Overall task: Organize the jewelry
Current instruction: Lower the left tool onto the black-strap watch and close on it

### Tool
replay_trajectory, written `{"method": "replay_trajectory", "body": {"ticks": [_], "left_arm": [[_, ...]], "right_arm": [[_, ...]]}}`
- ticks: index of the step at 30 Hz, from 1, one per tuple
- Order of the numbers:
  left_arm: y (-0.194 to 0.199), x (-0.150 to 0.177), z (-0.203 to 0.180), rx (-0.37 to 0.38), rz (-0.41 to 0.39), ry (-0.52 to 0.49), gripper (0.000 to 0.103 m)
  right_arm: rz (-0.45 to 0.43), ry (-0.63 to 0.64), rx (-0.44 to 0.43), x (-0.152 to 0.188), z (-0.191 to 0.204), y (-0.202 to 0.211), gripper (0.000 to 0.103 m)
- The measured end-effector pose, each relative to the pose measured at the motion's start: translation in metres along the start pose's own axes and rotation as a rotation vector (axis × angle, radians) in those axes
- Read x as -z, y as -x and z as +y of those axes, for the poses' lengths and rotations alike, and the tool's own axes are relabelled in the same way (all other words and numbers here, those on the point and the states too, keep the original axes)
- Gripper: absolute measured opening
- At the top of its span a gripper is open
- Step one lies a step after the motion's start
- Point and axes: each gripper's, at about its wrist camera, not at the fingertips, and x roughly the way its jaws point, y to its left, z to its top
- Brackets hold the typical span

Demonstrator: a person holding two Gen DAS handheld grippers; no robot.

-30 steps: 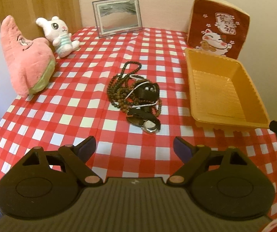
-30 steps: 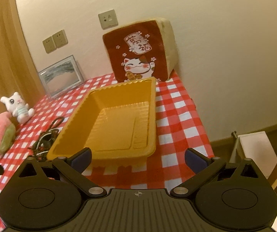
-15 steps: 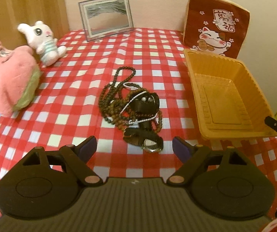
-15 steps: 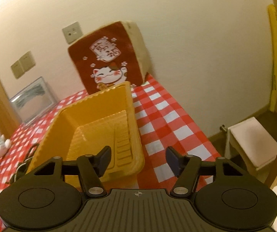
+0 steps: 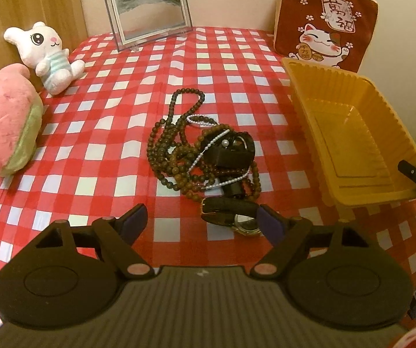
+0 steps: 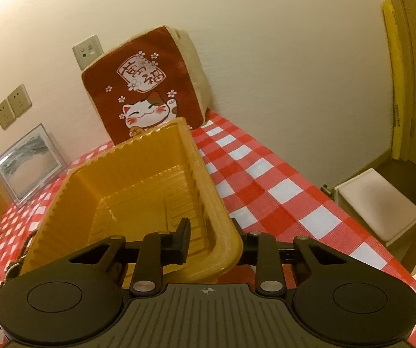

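Note:
A tangle of jewelry lies mid-table: dark wooden bead necklaces (image 5: 173,145), a pearl strand (image 5: 208,142), a black strap (image 5: 231,150) and a gold-cased watch (image 5: 245,224). My left gripper (image 5: 202,217) hovers just short of the pile, its jaws wide and closing slightly; the watch lies by its right fingertip, untouched. An orange tray (image 5: 303,107) stands to the right. My right gripper (image 6: 210,227) straddles the tray's (image 6: 205,179) near right corner, one finger inside and one outside. Its jaws are closing, with a small gap still showing at the inner wall.
A pink plush (image 5: 2,133) and a white rabbit plush (image 5: 50,58) sit at the left. A picture frame (image 5: 150,26) and a cat cushion (image 5: 327,23) lean on the back wall. The table edge drops off right of the tray, over a white stool (image 6: 379,203).
My left gripper moved forward and down toward the jewelry pile. My right gripper sank and rolled to the tray's near corner, and its jaws narrowed from wide apart to either side of the rim.

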Motion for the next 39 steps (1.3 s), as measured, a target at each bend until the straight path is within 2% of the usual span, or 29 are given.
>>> {"method": "replay_trajectory", "body": {"ticks": [5,11,23,29,34,39], "left_arm": [[-0.003,0.001,0.004,0.012,0.004,-0.012,0.08],[-0.006,0.004,0.005,0.021,0.005,-0.026,0.077],[-0.018,0.008,-0.001,0.071,-0.015,-0.043,0.07],[-0.03,0.005,-0.007,0.084,-0.048,-0.183,0.067],[-0.034,0.006,-0.011,0.163,-0.04,-0.218,0.057],[-0.027,0.016,-0.023,0.191,-0.029,-0.265,0.055]], "right_arm": [[-0.005,0.01,-0.011,-0.001,0.001,-0.002,0.01],[-0.021,0.099,-0.019,-0.01,0.003,0.012,0.005],[-0.005,0.156,0.005,-0.02,-0.007,0.037,0.005],[0.001,0.159,0.012,-0.023,-0.01,0.04,0.005],[0.008,0.156,0.018,-0.024,-0.011,0.04,0.005],[0.016,0.164,0.018,-0.025,-0.011,0.04,0.005]]}}
